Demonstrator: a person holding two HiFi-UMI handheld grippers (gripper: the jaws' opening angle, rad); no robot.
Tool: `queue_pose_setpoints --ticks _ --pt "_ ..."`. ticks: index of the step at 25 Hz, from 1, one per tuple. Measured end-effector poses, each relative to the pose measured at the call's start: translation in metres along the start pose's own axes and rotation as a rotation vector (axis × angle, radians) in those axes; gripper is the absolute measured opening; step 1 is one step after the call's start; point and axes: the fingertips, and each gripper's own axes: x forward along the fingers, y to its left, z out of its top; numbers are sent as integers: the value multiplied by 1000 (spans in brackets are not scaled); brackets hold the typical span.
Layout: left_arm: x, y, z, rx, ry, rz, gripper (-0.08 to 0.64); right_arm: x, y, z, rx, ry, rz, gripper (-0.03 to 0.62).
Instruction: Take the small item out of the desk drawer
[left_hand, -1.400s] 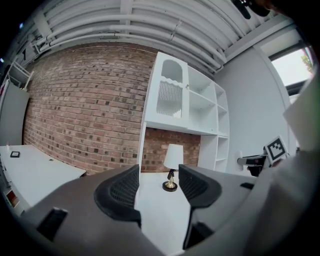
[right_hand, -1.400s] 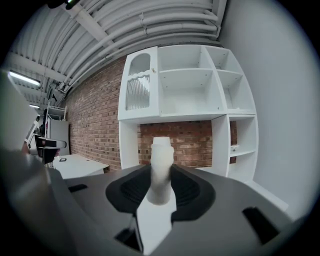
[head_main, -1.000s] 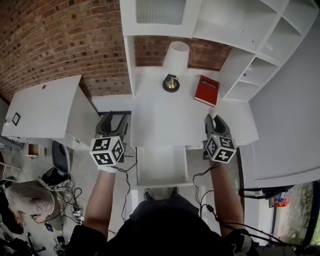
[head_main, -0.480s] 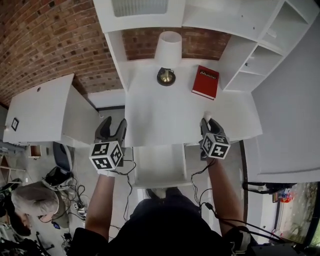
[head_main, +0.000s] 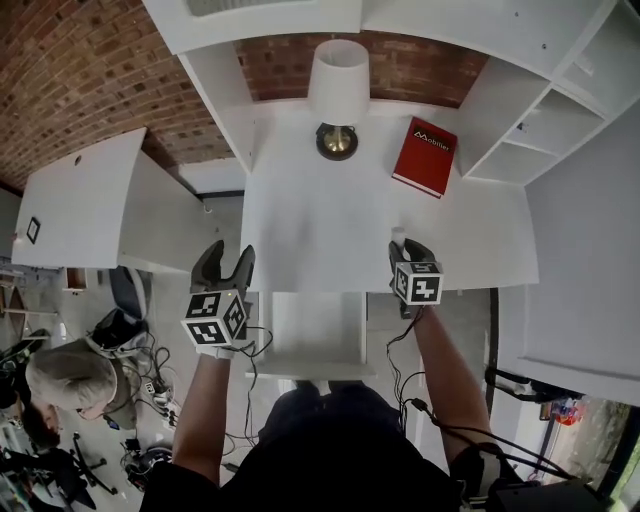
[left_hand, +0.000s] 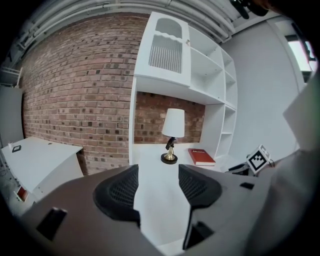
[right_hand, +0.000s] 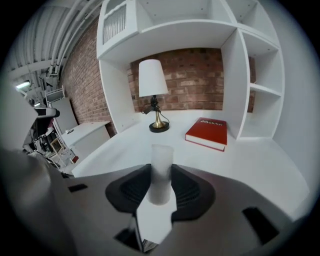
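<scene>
Small white cylinder (right_hand: 161, 162) sits clamped between the pads of the right gripper (right_hand: 160, 184), its top standing clear of the jaws. Over the last second this gripper has moved from beside the open drawer (head_main: 315, 335), at lower centre of the head view, up over the desk top (head_main: 320, 220), so extraction is judged complete (set-down still outstanding). Left gripper (left_hand: 159, 187), lower left in the head view, has its jaws apart and empty. Lamp (head_main: 337, 90) and red book (head_main: 427, 157) lie beyond, at upper centre.
</scene>
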Motion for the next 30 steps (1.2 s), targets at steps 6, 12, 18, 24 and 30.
queue_pose_setpoints --ticks 6,12,18,24,30 --pt "5 7 -18 -24 35 44 236 44 3 -19 -3 134 34 129" --pt "5 12 -32 -49 59 60 236 65 5 -23 -7 159 52 132" --pt "3 14 -32 -45 59 51 236 63 4 -15 56 94 27 190" --pt "0 15 -25 -45 39 32 236 38 5 12 76 -1 0 185" --pt "-4 16 -12 -43 13 5 236 -4 13 57 87 -150 -18 164"
